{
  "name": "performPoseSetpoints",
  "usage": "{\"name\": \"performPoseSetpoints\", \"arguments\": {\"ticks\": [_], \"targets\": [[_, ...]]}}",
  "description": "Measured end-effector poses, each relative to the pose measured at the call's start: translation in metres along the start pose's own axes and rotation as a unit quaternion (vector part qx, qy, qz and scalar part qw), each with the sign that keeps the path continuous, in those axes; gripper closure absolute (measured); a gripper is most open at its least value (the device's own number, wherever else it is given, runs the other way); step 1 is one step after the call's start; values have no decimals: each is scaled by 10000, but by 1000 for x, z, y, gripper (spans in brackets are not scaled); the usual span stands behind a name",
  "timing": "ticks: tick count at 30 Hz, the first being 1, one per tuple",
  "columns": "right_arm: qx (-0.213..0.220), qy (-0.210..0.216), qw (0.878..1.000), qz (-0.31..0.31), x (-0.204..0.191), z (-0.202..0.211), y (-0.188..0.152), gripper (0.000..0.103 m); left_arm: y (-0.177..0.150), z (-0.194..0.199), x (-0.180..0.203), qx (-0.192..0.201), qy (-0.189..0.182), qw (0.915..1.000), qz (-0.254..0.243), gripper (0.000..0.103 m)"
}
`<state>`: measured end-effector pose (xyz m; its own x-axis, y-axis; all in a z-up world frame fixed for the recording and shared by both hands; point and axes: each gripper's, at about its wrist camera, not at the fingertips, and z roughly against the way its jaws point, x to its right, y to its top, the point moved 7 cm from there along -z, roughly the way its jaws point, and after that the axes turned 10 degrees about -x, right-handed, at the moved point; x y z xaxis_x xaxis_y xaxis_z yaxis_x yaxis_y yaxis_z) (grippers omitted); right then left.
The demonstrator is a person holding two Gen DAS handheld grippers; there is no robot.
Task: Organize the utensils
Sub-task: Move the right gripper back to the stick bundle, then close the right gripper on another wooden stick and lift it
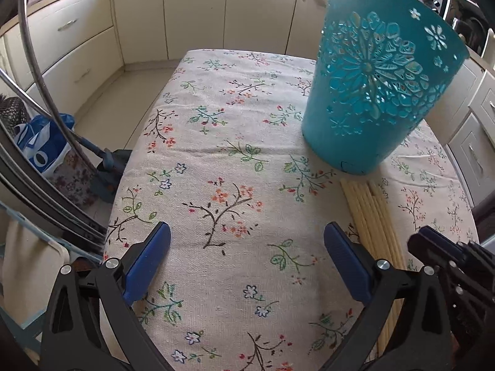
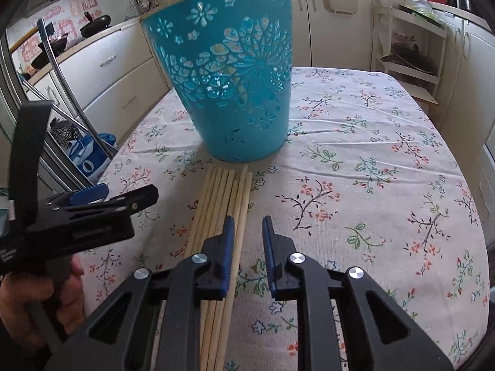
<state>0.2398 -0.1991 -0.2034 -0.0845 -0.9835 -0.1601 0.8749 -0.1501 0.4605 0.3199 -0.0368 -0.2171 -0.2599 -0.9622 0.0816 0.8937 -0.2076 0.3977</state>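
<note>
We hold our right gripper (image 2: 247,225), jaws narrowed with nothing clamped, over the pale wooden chopsticks (image 2: 230,198) pointing lengthwise at the teal perforated plastic bucket (image 2: 229,92) (left gripper (image 1: 247,235) wide apart, farther off).

Left gripper (image 1: 247,259) jaws wide; right gripper (image 2: 247,247) jaws narrow, unclosed.

Soft even daylight, faint shadows, sharp centre, strong fisheye bending at edges, dark vignetted corners, slight glare far right.
</note>
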Motion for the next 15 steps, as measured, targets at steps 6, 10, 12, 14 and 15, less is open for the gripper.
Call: {"name": "performPoseSetpoints", "arguments": {"ticks": [6, 10, 12, 14, 15], "targets": [[-134, -87, 9998, 141, -3, -8, -1, 86, -5, 1, 14, -41, -8, 9997, -233, 8], [-173, -60, 9998, 110, 3, -8, -1, 86, -7, 1, 28, -97, -156, 9993, -328, 8], [-228, -124, 9996, 137, 6, -10, -2, 88, -7, 0, 35, -127, -155, 9990, -388, 8], [-195, -186, 9994, 237, 5, -10, -3, 90, -6, -1, 40, -136, -100, 9989, -429, 8], [-194, -196, 9992, 281, 5, -10, -3, 90, -5, -1, 42, -161, -86, 9989, -439, 8]]}}
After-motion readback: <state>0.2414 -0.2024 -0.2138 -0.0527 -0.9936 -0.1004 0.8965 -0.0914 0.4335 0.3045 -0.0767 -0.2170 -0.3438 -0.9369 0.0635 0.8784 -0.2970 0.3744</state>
